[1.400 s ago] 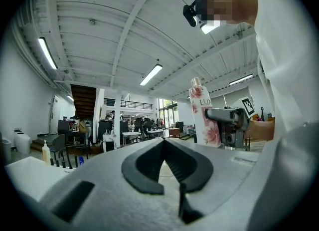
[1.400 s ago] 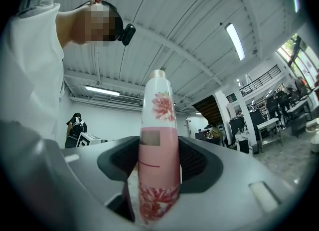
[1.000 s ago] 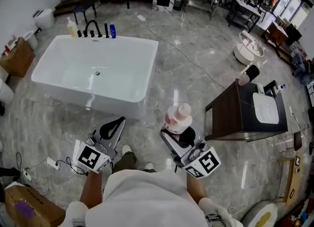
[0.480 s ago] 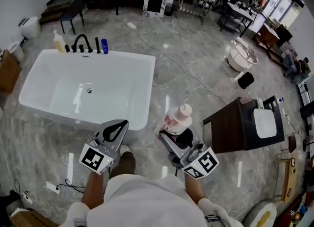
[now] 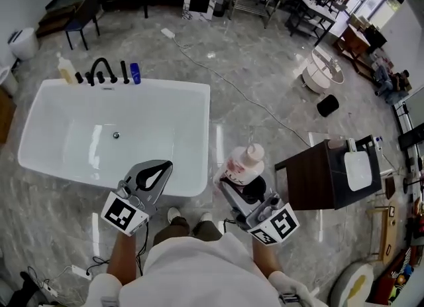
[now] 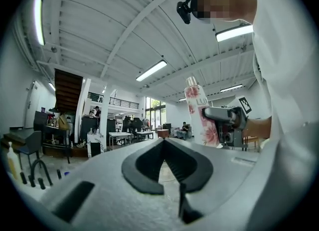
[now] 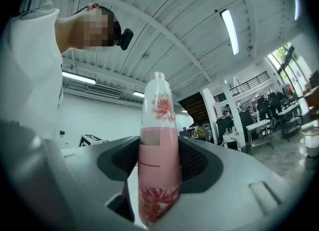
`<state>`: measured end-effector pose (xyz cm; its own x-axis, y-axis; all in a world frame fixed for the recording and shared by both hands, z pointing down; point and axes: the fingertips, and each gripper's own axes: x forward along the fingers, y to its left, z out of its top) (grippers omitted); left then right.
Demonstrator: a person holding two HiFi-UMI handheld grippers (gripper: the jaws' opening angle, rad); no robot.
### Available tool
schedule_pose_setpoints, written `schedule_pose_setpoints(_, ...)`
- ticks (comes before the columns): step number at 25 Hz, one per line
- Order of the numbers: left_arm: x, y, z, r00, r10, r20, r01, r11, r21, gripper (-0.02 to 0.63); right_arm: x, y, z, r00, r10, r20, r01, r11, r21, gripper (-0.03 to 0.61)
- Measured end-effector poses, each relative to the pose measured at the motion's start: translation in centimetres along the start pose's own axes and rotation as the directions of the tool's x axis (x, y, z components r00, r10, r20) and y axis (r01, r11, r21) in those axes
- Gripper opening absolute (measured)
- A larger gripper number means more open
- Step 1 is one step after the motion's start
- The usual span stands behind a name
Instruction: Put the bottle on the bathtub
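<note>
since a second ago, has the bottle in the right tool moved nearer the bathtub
Yes. The bottle, clamped in the right tool, has advanced: it was short of the bathtub, and now sits level with its near corner.

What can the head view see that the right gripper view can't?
Only the head view shows the white bathtub, its black tap and the empty left tongs. Only the right gripper view shows the ceiling lamp and the dark staircase. Both show the pink bottle clamped in the right tongs.
</note>
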<state>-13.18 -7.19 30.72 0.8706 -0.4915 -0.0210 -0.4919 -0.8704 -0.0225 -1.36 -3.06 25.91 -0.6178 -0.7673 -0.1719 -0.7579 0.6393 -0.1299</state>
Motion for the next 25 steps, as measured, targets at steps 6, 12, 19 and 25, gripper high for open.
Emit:
schedule_pose_setpoints(6, 1.3, 2.6, -0.3, 0.999, 0.033, -0.008, -0.033, 0.999, -0.024, 0.002, 2.3, -3.6, 0.0, 1.0, -0.005, -0.006, 0.005, 1.0, -0.004, 0.244)
schedule_pose_setpoints(12, 2.0, 3.9, -1.0, 0.997, 0.075, -0.03, -0.076, 0.997, -0.034, 0.002, 3.9, -5.8, -0.2, 1.0, 0.014, -0.012, -0.014, 1.0, 0.001, 0.244)
schedule_pose_setpoints(19, 5.1, 5.1, -2.7, 0.995, 0.081, -0.056, -0.084, 0.995, -0.059, 0.002, 5.1, -9.9, -1.5, 0.999, 0.018, -0.033, -0.017, 1.0, 0.022, 0.244)
schedule_pose_setpoints(25, 7.4, 6.3, -4.6, 0.992, 0.097, -0.078, -0.104, 0.99, -0.091, 0.002, 6.7, -13.8, -2.9, 0.999, 0.025, -0.048, -0.024, 0.999, 0.038, 0.244)
